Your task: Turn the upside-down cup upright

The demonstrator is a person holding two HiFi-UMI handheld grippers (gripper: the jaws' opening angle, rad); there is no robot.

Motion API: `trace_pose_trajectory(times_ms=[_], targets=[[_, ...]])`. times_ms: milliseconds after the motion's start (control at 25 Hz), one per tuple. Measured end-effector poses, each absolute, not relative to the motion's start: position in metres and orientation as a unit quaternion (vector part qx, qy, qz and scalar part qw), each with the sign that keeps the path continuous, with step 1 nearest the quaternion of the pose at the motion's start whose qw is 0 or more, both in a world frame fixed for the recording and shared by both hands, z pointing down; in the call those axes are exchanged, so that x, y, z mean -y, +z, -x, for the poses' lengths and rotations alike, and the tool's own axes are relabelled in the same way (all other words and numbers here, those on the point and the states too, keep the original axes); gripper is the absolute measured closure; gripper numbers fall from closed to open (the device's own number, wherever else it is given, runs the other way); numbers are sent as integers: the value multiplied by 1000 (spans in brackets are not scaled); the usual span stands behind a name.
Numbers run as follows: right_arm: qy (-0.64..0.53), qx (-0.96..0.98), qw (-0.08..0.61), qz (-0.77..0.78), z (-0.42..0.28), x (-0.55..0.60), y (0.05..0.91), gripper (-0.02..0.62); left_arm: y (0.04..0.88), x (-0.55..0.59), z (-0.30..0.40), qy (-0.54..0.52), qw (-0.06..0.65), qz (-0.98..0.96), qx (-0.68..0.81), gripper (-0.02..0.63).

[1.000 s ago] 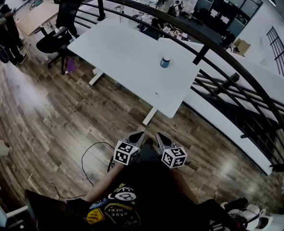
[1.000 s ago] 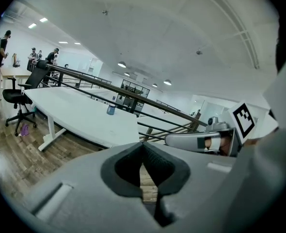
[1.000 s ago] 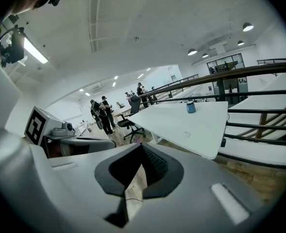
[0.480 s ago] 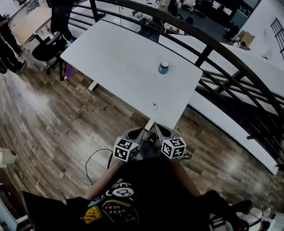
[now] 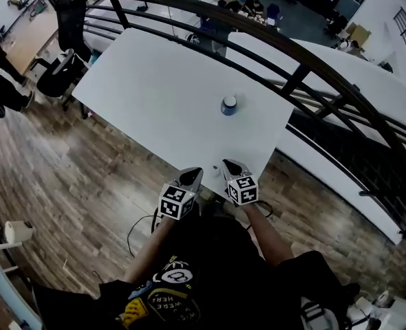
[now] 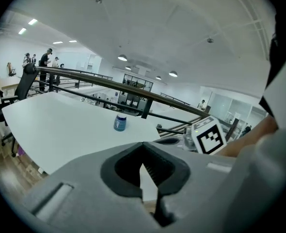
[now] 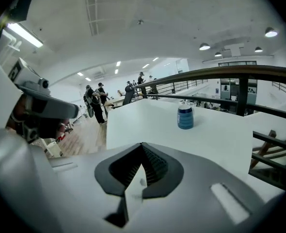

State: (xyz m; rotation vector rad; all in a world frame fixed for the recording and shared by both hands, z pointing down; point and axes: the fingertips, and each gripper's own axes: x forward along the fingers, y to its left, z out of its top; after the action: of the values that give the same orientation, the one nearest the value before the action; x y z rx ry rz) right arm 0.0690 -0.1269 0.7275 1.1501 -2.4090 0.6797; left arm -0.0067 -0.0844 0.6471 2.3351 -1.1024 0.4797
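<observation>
Progress check on the cup flip: basically nothing is done yet, I'm only at the approach stage. The cup (image 5: 228, 105) stands on the worktop (image 5: 148, 88) out toward its right corner, a little in from the edge that runs along the railing (image 5: 306, 71). It's blue with a pale end on top, so as far as I can tell that's the base up and the mouth flat down on the worktop, i.e. not turned yet. Nothing else is on the worktop near it, so it's a clear run.

My left tongs (image 5: 192, 177) and right tongs (image 5: 231, 165) are side by side at the near edge of the worktop, tips just about over it, well apart from the cup and both aimed roughly at it. Both are clenched with nothing in them. In each gripper view the ribbed pads meet tip to tip, with only the worktop showing past them and the cup sitting small in the distance.

So what's left is pretty much the whole job. I have to get across the worktop to the cup, spread one pair of tongs, take hold of it by the side, roll it over and set it down mouth up. My guess is the right tongs are the better pick since the cup is on that side, with the left ones free to steady it if it slides
</observation>
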Motion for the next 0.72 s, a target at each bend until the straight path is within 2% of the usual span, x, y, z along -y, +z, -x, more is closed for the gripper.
trace_pose_trajectory(times_ms=[240,320,520,640,720], targets=[[252,818,203,-476,-80,238,771,590,666,115,21,217,287,-856,371,604],[262,802,215,-492,-80,266,788,437,668,119,23,229,297,-857,354,604],[219,771,243,-547,-92,350,816,233,665,144,26,247,314,-857,325,604],[205,767,244,-557,-99,397,829,164,667,166,36,253,318,-855,324,604],[204,755,257,-568,-99,415,833,141,668,176,50,252,324,-849,331,604]])
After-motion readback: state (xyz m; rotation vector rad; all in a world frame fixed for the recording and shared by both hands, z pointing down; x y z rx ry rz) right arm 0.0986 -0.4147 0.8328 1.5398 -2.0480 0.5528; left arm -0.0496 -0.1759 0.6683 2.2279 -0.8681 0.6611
